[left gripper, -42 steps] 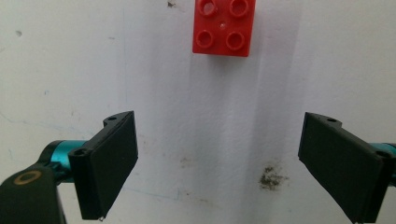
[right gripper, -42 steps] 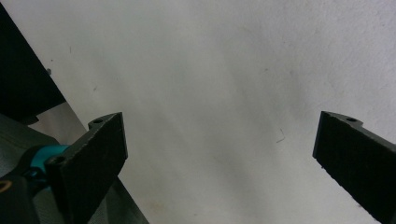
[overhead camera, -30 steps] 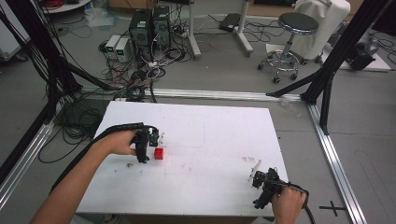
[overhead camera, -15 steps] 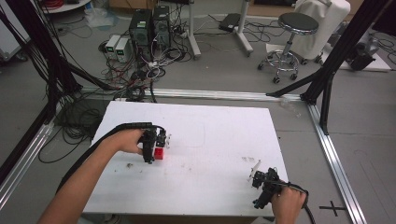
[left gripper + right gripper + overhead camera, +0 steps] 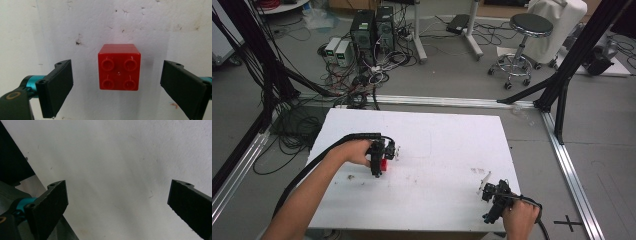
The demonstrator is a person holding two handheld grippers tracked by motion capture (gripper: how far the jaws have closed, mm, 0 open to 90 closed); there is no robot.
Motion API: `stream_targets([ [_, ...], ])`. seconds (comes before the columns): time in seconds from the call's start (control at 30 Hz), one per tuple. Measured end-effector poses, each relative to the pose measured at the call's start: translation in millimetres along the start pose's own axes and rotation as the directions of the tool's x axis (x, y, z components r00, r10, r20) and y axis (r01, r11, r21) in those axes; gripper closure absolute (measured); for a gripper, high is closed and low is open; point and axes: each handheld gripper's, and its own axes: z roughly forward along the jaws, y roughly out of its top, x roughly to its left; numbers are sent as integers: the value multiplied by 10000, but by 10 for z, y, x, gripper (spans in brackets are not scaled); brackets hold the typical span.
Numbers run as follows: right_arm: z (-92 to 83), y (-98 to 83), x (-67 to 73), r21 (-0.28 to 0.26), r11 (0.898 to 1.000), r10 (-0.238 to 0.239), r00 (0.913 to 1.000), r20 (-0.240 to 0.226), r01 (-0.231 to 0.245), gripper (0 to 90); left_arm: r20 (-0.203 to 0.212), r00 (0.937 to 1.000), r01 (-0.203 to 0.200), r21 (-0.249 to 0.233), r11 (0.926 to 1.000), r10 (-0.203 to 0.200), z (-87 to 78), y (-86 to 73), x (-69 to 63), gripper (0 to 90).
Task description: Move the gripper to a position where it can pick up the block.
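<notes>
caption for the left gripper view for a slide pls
Open left claw poised around a red toy brick on the white table, jaws clear of both sides.

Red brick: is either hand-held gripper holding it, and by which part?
Nothing is held. The red brick sits on the table between the open jaws of the left gripper, untouched; the right gripper is open.

My left gripper point(image 5: 117, 82) has its jaws spread wide around the red brick point(image 5: 119, 67), with bare white table point(image 5: 447, 135) showing as a gap on each side of it. My right gripper point(image 5: 120, 205) is spread over bare tabletop near the table's edge, nothing between its jaws.
</notes>
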Motion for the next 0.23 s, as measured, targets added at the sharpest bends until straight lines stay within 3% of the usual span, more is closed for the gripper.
stream_targets([
  [0.23,3,2,-4,25,10000,-60,10000,23,60,21,-26,10000,35,30,10000,-35,-13,-6,3,115],
])
